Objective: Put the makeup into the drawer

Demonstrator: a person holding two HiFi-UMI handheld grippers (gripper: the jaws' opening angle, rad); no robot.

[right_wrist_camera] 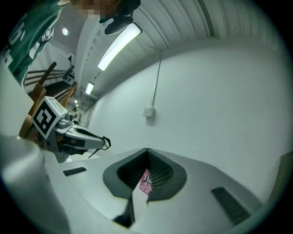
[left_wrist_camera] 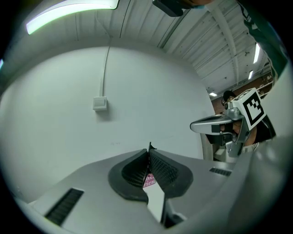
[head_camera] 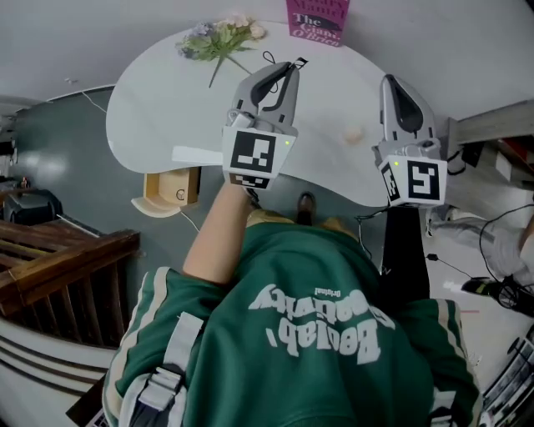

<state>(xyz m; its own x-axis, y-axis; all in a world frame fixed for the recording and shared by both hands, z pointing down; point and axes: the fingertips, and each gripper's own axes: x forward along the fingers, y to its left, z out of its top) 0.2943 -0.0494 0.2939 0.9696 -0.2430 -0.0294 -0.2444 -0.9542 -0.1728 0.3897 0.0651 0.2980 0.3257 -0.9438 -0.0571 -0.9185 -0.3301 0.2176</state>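
Note:
My left gripper (head_camera: 288, 65) hangs level above the white table (head_camera: 167, 100), shut on a thin black wiry item (head_camera: 274, 60) that sticks out past its tips. In the left gripper view that item (left_wrist_camera: 149, 146) pokes up where the pads meet. My right gripper (head_camera: 390, 80) is held level to the right of it, its jaws together with nothing between them. A small pale beige lump (head_camera: 354, 133) lies on the table between the two grippers. A wooden drawer (head_camera: 171, 190) stands open under the table's near left edge.
A bunch of flowers (head_camera: 219, 37) and a pink book (head_camera: 317, 20) are at the table's far side against a white wall. A dark wooden railing (head_camera: 58, 267) runs at the left. Cables and gear (head_camera: 492, 275) lie on the floor at the right.

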